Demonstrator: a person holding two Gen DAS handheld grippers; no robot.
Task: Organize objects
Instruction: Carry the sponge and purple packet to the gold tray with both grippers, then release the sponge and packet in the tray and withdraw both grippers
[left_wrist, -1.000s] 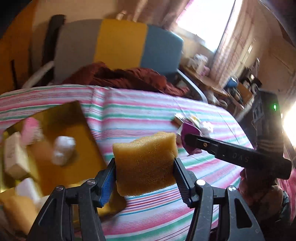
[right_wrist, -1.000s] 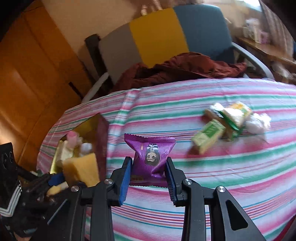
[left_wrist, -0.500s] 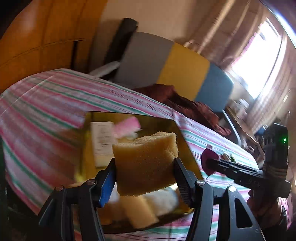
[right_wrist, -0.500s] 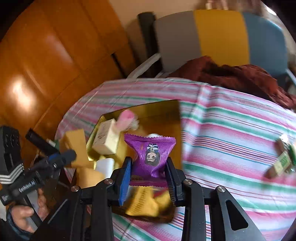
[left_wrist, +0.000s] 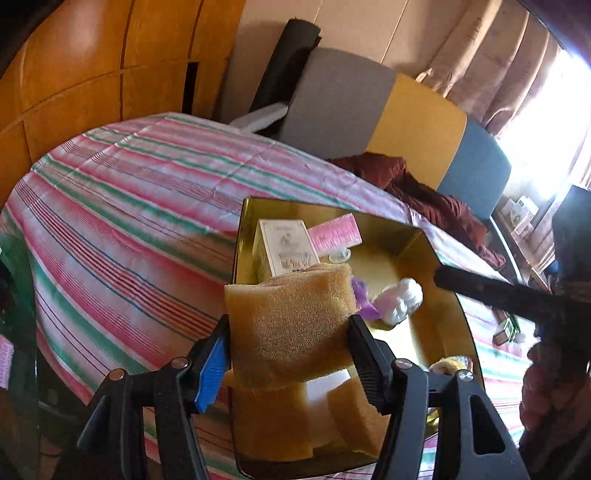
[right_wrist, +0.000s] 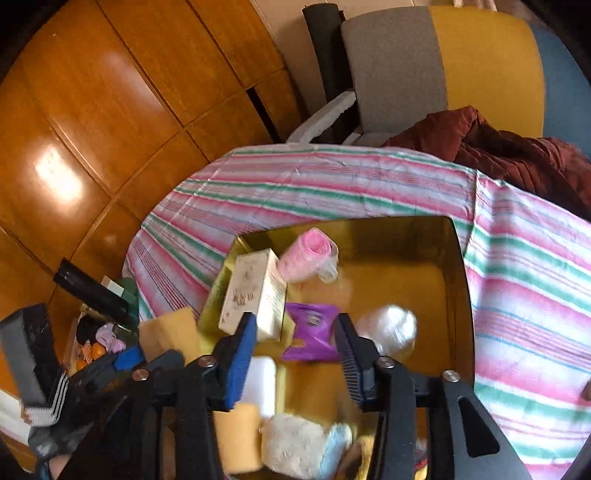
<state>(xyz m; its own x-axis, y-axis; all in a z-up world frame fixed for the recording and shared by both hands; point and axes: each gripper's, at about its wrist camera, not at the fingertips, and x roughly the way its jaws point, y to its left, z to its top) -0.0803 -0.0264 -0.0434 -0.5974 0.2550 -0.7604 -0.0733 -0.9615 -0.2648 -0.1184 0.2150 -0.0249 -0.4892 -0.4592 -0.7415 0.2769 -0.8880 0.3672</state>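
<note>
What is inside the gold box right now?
In the gold box: a cream carton, pink roll, purple packet, white wad, yellow sponges. Items behind the gripper bodies are covered.

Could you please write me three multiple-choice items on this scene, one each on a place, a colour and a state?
1. Where is the gold box?
A on the chair
B on the striped tablecloth
C on the floor

2. What colour is the snack packet?
A purple
B green
C red

3. What lies between the left gripper fingers?
A nothing
B a white carton
C a yellow sponge

Answers: 1 B, striped cloth surrounds the box. 2 A, its wrapper is purple. 3 C, the sponge fills the opening jaws.
</note>
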